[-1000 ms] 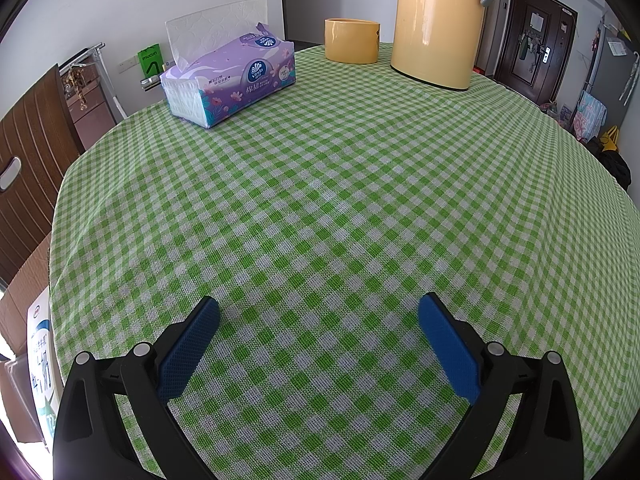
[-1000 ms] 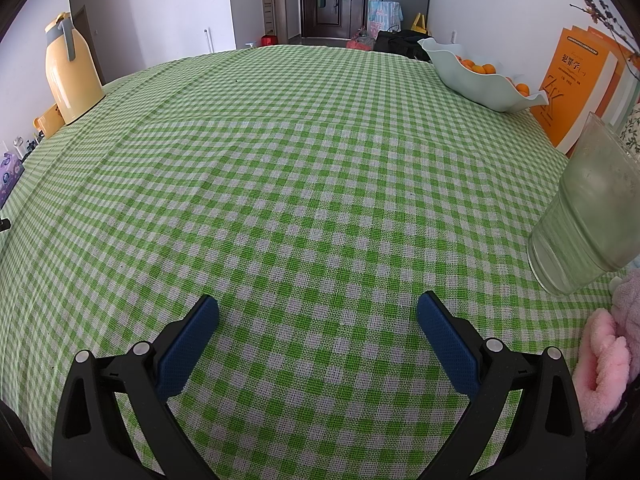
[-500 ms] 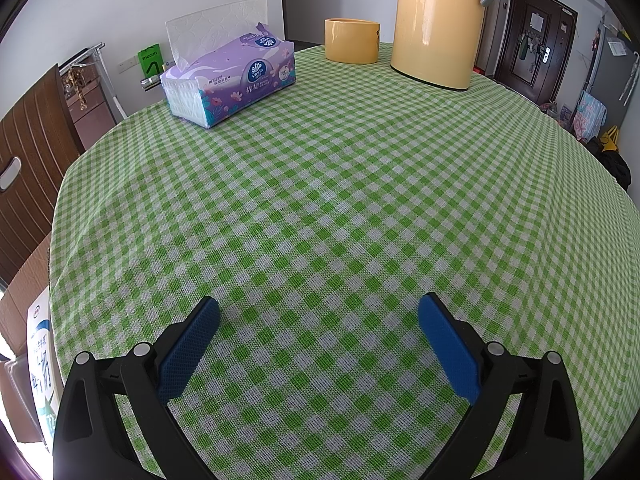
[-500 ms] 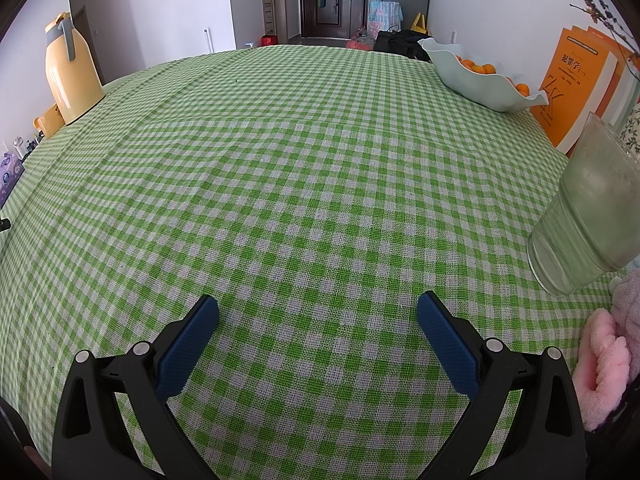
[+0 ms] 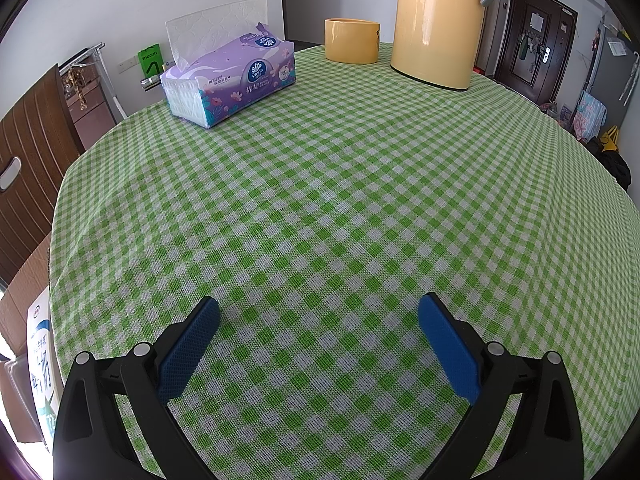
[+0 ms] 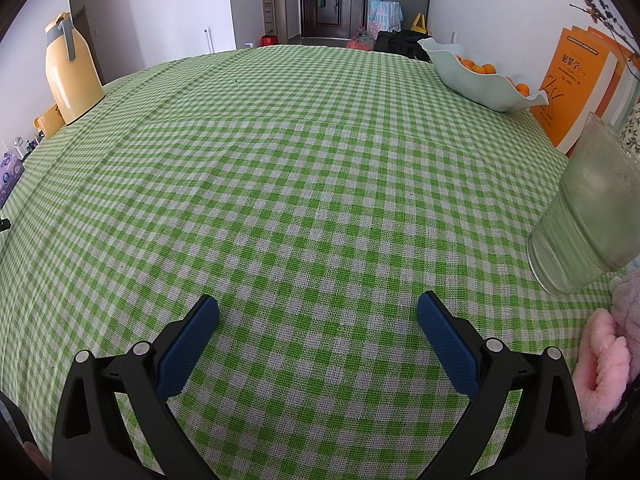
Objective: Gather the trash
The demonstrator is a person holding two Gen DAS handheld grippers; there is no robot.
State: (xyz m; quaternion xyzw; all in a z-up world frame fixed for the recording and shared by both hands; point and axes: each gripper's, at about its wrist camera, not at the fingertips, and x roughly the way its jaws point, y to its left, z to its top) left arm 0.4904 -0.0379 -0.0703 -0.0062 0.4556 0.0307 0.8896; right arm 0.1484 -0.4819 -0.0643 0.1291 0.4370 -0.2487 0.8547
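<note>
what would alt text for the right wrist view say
An open right gripper hovers empty over a green checked tablecloth. A cloudy glass stands at right, a bowl of oranges and orange books behind it, a yellow thermos far left.

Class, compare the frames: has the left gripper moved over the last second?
No. The left gripper sits at the same spot; the tissue pack and yellow thermos keep identical positions in its view.

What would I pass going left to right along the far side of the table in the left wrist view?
Tissue pack → yellow cup → yellow thermos jug.
</note>
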